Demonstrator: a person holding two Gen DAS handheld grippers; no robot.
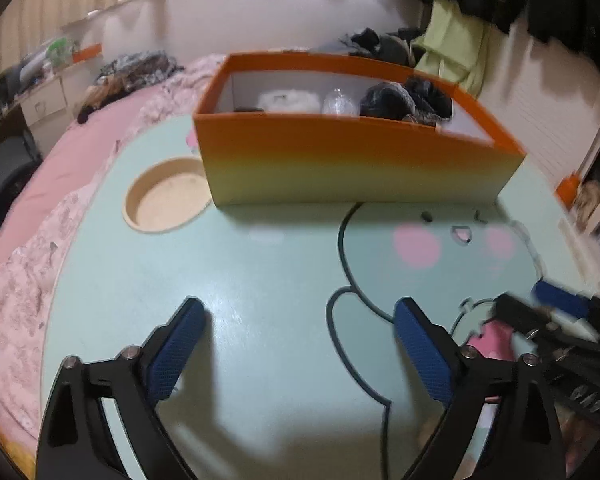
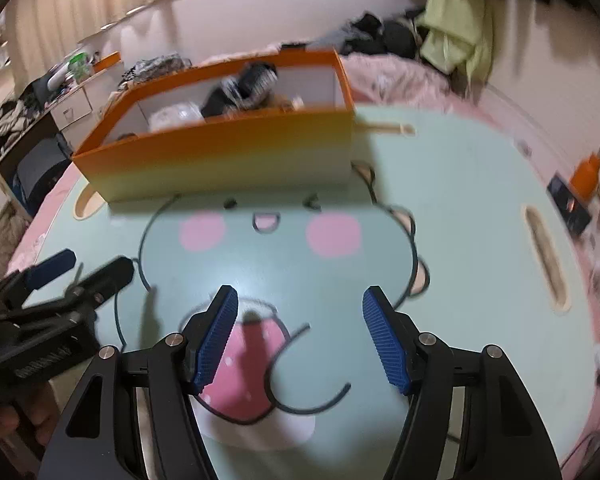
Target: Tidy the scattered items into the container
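Orange box (image 1: 352, 168) beside round recess (image 1: 168, 200) (contents blurred, perhaps dark cloth).

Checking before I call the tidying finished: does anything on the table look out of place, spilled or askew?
Nothing stands out. The orange box sits upright on the green table with dark clothing and pale items inside. Both the left gripper and right gripper are open and empty.

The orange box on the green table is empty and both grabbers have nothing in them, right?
Not quite. The orange box is not empty: the left wrist view shows dark clothes, something white and fluffy and a clear bottle inside. The rest holds: it stands on the green table, and the left gripper and right gripper hold nothing.
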